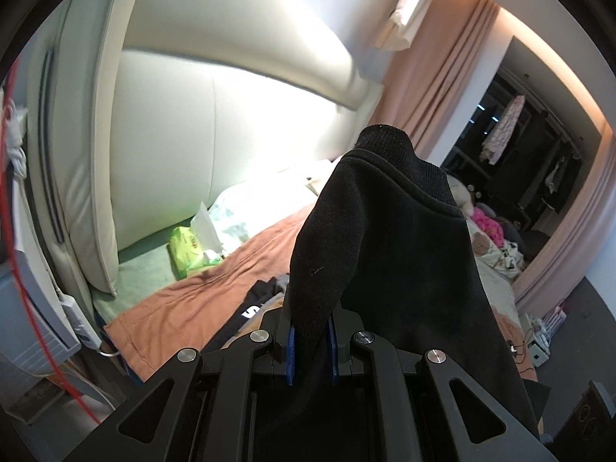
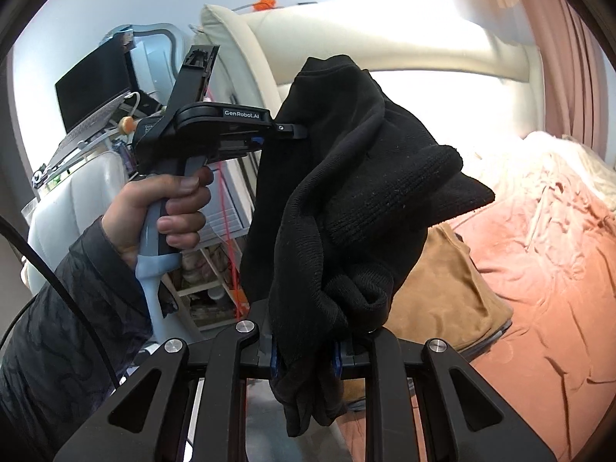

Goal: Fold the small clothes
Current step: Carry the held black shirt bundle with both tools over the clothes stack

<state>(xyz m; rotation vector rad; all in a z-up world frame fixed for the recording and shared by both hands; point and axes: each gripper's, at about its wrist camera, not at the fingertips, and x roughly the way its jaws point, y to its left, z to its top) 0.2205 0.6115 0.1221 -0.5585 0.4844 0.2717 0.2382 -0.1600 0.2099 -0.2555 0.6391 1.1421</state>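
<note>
A black knit garment [image 1: 385,238] with ribbed cuffs hangs in the air above the bed, held by both grippers. In the left wrist view my left gripper [image 1: 311,340] is shut on a fold of it between the blue pads [image 1: 291,350]. In the right wrist view my right gripper [image 2: 306,354] is shut on a bunched part of the same black garment [image 2: 358,192]. The left gripper's body [image 2: 215,127] shows there too, gripped by a person's hand [image 2: 165,211] in a dark sleeve, its jaws hidden in the cloth.
An orange-brown sheet [image 1: 184,300] covers the bed, with a cream headboard [image 1: 231,115] behind. A green wipes pack [image 1: 186,248] lies by the headboard and dark clothes [image 1: 258,304] lie below the garment. A tan garment [image 2: 446,288] rests on the bed. Shelves and a laptop [image 2: 96,84] stand at the left.
</note>
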